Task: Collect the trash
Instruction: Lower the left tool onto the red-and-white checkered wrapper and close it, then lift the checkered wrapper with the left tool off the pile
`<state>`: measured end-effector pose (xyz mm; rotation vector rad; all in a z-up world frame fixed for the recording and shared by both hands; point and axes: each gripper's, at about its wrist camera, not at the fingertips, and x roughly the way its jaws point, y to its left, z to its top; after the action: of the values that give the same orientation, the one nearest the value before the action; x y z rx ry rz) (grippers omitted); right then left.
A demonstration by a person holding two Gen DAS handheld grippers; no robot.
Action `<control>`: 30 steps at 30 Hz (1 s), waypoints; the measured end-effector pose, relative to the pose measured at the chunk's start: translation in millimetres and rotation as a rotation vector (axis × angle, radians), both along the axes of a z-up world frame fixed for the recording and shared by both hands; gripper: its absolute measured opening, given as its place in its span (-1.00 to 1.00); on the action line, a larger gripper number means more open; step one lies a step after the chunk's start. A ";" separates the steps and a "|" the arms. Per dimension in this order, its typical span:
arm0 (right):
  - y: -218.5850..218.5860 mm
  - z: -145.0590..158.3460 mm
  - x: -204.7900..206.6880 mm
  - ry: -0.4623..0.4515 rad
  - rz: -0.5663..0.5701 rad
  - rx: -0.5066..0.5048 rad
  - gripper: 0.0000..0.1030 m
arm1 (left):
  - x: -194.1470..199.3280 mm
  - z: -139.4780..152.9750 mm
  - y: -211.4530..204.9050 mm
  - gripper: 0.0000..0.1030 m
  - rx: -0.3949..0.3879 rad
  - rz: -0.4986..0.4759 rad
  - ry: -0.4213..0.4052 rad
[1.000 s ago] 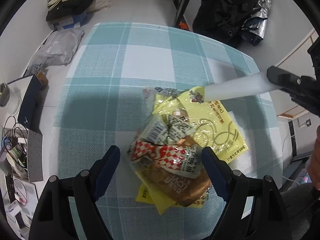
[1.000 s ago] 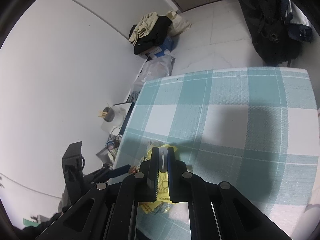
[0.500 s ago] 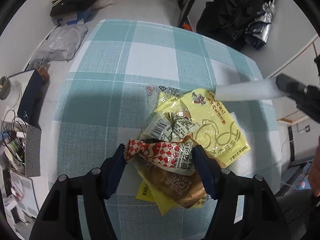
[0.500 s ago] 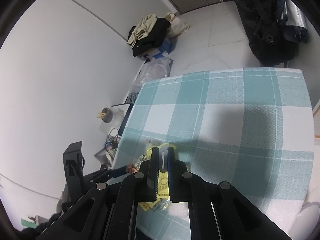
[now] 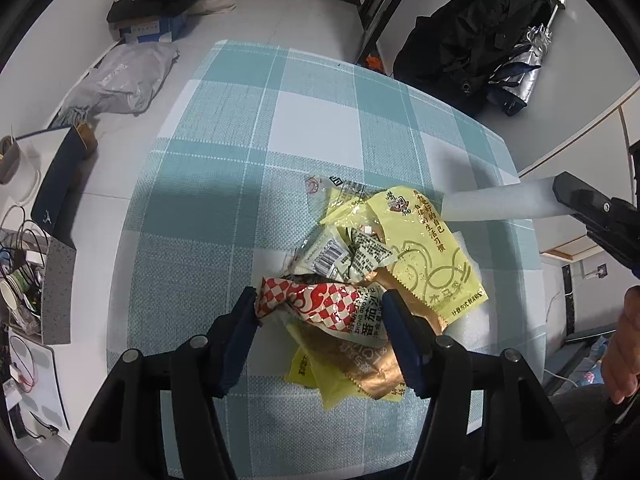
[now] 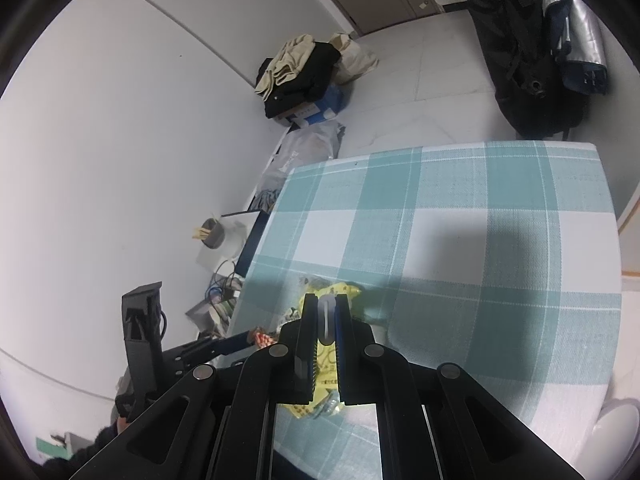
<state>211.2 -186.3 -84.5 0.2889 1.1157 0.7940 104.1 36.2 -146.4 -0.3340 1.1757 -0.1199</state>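
Note:
A heap of snack wrappers lies on the checked tablecloth point(image 5: 280, 132): a red-and-white checked wrapper point(image 5: 320, 304), a big yellow packet point(image 5: 424, 248), a gold-brown wrapper point(image 5: 360, 356) and a white barcode wrapper point(image 5: 332, 256). My left gripper point(image 5: 318, 312) is closed on the red-and-white wrapper, both pads touching it. My right gripper point(image 6: 325, 312) is shut on a white foam sheet point(image 5: 500, 204), seen edge-on between its fingers point(image 6: 326, 316). The sheet's far end rests at the yellow packet. The heap point(image 6: 332, 292) shows partly behind the right gripper.
The table edge runs close on the left, with a cluttered side desk point(image 5: 24, 264) below. A grey bag point(image 5: 120, 80), clothes on a box point(image 5: 160, 0) and a black backpack point(image 5: 472, 36) lie on the floor beyond the table.
My left gripper's jaws have narrowed from wide open around the heap to pinching the red-and-white wrapper, and it has lifted slightly. The right gripper with the foam sheet has barely moved.

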 end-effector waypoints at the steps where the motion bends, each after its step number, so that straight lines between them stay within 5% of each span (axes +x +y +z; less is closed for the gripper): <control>1: -0.1 0.1 -0.8 -0.001 -0.004 -0.002 -0.86 | -0.6 0.1 0.6 0.10 -0.002 0.001 0.000; 16: -15.6 14.8 -19.3 -0.048 -0.067 0.001 -0.86 | -12.4 10.2 19.5 0.07 -0.142 0.023 -0.004; 30: -57.4 42.5 -72.8 -0.115 -0.124 0.055 -0.87 | -20.5 51.0 28.9 0.07 -0.303 0.011 -0.123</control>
<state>138.4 -243.7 -42.0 0.3510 0.9599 0.7224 83.6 65.0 -95.5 -0.5916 1.0336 -0.3072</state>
